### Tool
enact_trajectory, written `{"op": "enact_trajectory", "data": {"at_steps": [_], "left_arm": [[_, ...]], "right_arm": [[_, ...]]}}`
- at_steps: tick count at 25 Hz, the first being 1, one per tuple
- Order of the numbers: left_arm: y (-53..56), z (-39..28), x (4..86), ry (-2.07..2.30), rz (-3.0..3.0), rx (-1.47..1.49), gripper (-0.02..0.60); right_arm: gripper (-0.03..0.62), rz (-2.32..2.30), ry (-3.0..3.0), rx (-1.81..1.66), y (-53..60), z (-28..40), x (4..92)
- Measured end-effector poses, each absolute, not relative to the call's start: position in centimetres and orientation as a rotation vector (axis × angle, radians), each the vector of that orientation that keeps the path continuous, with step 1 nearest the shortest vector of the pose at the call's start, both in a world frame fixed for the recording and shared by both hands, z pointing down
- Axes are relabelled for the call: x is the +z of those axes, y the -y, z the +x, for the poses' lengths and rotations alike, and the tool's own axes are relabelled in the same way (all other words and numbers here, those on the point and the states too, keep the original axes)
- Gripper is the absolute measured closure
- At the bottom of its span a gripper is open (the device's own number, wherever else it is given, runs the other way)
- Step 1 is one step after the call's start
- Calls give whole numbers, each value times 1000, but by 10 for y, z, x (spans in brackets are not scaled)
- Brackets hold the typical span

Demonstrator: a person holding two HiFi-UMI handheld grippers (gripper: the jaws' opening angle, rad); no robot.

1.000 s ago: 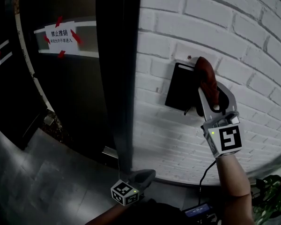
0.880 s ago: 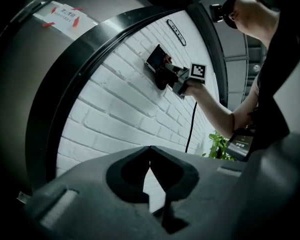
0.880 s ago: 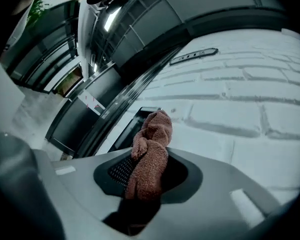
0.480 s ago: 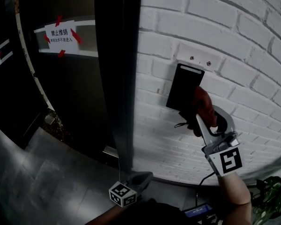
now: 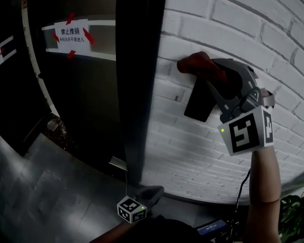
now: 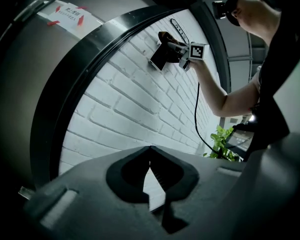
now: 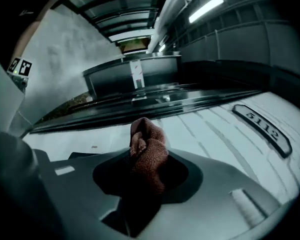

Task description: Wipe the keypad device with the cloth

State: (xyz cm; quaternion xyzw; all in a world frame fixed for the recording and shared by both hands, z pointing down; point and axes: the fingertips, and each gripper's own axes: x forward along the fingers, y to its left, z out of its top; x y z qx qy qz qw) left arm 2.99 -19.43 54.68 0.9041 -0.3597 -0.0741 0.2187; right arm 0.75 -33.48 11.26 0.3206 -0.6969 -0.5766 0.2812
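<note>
Keypad device (image 5: 198,103) sat on the white brick wall (image 5: 192,151), a flat black slab, its keys too dark to read in the head view. I had the right gripper (image 5: 205,72) pressing the rust-red cloth (image 5: 193,64) at the device's top edge, placed, I judged, for a downward stroke. The left gripper (image 5: 159,189) hung low, not needed. In the left gripper view, its jaws were all but together, holding nothing. In the right gripper view, the 2 jaws pinched the bunched cloth firmly.
</note>
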Motion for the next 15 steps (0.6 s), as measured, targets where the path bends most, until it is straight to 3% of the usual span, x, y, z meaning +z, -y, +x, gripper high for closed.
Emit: {"op": "enact_trajectory", "data": {"at_steps": [6, 15], "left_arm": [[190, 19, 550, 1044, 2467, -221, 577], [184, 20, 559, 1029, 2456, -200, 577]], "right_arm": [[473, 715, 1550, -1656, 351, -40, 141], [473, 319, 1222, -1698, 342, -46, 281]]}}
